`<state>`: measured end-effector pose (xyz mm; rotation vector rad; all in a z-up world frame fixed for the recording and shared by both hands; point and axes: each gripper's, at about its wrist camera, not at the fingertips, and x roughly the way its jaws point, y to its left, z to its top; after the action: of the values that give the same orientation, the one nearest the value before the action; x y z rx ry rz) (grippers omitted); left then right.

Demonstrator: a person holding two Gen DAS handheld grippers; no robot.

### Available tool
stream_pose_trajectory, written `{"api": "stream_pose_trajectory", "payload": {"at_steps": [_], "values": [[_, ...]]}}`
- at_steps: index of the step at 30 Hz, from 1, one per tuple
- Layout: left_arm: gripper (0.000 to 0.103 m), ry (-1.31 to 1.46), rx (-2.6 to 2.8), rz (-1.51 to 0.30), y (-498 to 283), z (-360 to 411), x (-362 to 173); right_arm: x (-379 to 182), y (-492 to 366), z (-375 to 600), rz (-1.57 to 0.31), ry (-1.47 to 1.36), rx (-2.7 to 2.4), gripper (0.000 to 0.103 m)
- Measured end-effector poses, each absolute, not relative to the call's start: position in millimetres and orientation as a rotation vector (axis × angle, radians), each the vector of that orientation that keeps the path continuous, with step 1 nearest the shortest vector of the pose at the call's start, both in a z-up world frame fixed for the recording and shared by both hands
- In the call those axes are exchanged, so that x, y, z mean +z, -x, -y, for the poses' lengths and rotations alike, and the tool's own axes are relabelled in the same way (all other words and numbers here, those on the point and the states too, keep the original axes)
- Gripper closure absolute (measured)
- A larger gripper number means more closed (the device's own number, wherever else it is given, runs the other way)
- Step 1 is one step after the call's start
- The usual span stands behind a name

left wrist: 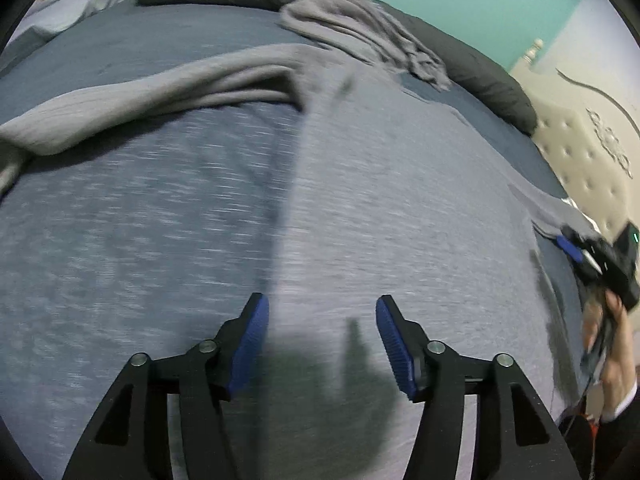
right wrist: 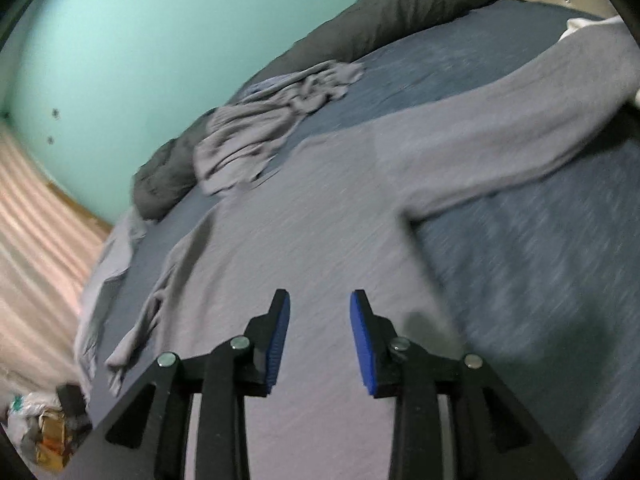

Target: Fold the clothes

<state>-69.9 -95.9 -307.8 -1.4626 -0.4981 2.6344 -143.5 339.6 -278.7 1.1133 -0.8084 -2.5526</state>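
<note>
left gripper (left wrist: pixel 322 308): jaws spread, nothing held, poised over grey sweater (left wrist: pixel 360 200)
right gripper (right wrist: pixel 320 304): jaws spread, empty, above sweater body
writing: none legible

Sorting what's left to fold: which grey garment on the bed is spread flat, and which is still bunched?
The long-sleeved grey top under both open claws lies spread flat; the crumpled grey garment by the dark pillows is bunched.

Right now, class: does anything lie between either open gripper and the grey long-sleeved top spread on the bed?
Nothing visible does. The left gripper and right gripper both hang with jaws open directly over the grey top, with bare fabric below. The crumpled grey garment lies farther up the bed, clear of both.
</note>
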Motion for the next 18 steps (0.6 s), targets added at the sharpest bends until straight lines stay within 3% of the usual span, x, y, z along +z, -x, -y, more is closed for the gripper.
{"api": "stream_pose_trajectory", "payload": {"at_steps": [11,18], "values": [[0.034,1.618,2.840,0.574,52,260,-281,-287,122,-250,0.703,-1.052,-2.408,0.071],[0.034,1.650,2.959,0.852,37,351,-287,-301,122,-243,0.706,-1.081,-2.383,0.067]]}}
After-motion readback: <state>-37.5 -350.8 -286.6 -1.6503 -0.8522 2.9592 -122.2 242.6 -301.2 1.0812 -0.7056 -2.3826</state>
